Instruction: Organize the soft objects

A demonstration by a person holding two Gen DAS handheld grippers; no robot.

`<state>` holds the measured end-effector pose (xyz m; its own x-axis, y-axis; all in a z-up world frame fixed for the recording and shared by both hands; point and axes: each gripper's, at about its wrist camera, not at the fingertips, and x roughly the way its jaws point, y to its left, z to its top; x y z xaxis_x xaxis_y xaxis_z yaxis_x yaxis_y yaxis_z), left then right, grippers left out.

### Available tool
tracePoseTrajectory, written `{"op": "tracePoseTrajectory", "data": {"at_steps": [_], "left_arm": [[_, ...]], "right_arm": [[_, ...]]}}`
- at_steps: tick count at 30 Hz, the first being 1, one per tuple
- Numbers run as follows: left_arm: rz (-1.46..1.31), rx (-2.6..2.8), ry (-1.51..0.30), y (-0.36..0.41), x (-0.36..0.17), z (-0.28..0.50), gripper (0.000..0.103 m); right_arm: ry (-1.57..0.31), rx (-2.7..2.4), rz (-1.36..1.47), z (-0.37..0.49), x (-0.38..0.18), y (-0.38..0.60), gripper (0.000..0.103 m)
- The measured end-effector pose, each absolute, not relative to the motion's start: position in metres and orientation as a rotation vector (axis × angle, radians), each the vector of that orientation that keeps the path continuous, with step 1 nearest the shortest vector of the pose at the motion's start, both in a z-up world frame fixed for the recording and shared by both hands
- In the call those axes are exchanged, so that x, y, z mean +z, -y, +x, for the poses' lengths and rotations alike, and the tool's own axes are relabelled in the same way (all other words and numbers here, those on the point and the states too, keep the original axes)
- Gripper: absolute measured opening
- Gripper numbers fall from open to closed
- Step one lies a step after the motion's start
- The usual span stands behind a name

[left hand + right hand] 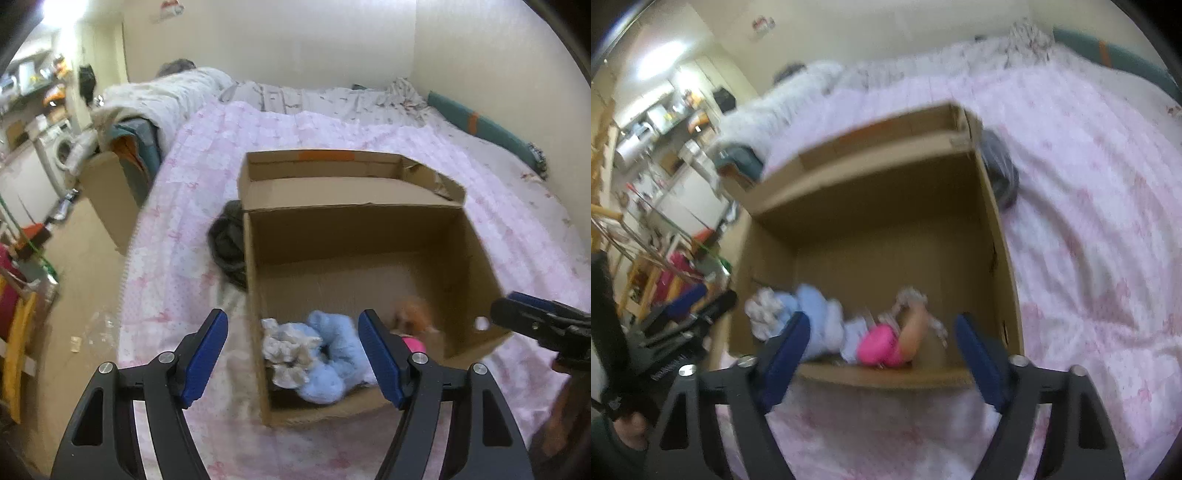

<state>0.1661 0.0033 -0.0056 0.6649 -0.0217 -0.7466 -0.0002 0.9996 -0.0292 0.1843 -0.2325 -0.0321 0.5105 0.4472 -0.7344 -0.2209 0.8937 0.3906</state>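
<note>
- Where the open cardboard box (pixel 354 236) sits on the bed's pink patterned quilt (pixel 184 206), three soft things lie bunched along its near wall: a fluffy light-blue piece (pixel 332 354), a crumpled whitish piece (pixel 288 350) touching it on the left, and a doll with a bright pink part (pixel 879 345) and an orange-brown blur of hair (pixel 413 314) to the right.
- The right wrist view is motion-blurred, so the doll's finer details cannot be told.
- Left gripper (pixel 293 360) hovers above the box's near left corner, its blue-padded fingers (pixel 207 354) spread wide with nothing between them.
- Right gripper (pixel 882 352) hangs over the near wall of the box, fingers (pixel 979 362) likewise wide apart and holding nothing; the doll lies beyond them on the box floor.
- A dark bundle of fabric (pixel 227 243) rests on the quilt just outside the box's left wall, touching it.
- The far flaps of the box stand open, one bearing an orange strip of tape (pixel 327 156).
- Farther up the bed lie a pale rumpled blanket (pixel 166 99) and, along the wall, a teal bolster (pixel 484 129).
- A washing machine (pixel 59 151) stands in the room off to the left.
</note>
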Motion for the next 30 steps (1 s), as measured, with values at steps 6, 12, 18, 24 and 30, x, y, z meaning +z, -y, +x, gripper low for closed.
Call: {"op": "tracePoseTrajectory", "data": {"at_steps": [6,12,18,24,30], "left_arm": [[-0.042,0.025,-0.781,-0.011,0.022,0.146,0.071],[-0.077,0.098,-0.765,-0.026,0.043,0.118,0.071],[-0.072,0.116,-0.738,-0.03,0.052,0.084,0.074],[-0.055,0.102,-0.733,-0.021,0.044,0.051,0.081],[-0.056,0.06,-0.673,-0.012,0.04,0.037,0.1]], "right_arm": [[-0.796,0.419,0.242,0.17,0.0,0.232,0.103],[-0.743,0.373,0.177,0.151,0.028,0.231,0.103],[-0.71,0.351,0.193,0.118,0.045,0.24,0.103],[-0.674,0.316,0.117,0.081,0.037,0.239,0.103],[-0.663,0.277,0.107,0.071,0.034,0.237,0.103]]}}
